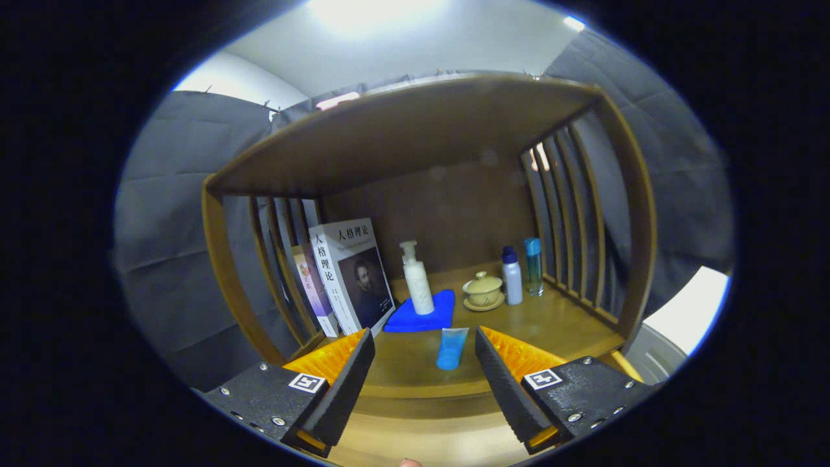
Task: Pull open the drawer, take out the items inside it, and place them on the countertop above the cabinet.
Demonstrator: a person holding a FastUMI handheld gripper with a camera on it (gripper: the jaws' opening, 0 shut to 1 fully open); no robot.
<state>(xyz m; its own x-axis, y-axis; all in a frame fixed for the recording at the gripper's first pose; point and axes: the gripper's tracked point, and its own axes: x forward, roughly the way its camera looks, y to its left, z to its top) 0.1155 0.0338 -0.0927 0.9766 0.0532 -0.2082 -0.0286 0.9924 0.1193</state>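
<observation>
Jaws (pixel 425 363) spread and empty, blue tube (pixel 451 347) lying on the tabletop (pixel 557 324) at lower centre; next, probably return to the drawer.

Bright overhead glare, fisheye-warped edges.

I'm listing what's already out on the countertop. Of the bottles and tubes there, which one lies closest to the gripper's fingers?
The small blue tube, just ahead of the open hand-held gripper. The white pump bottle on the blue cloth and the two bottles beside the lidded cup stand farther back.
</observation>
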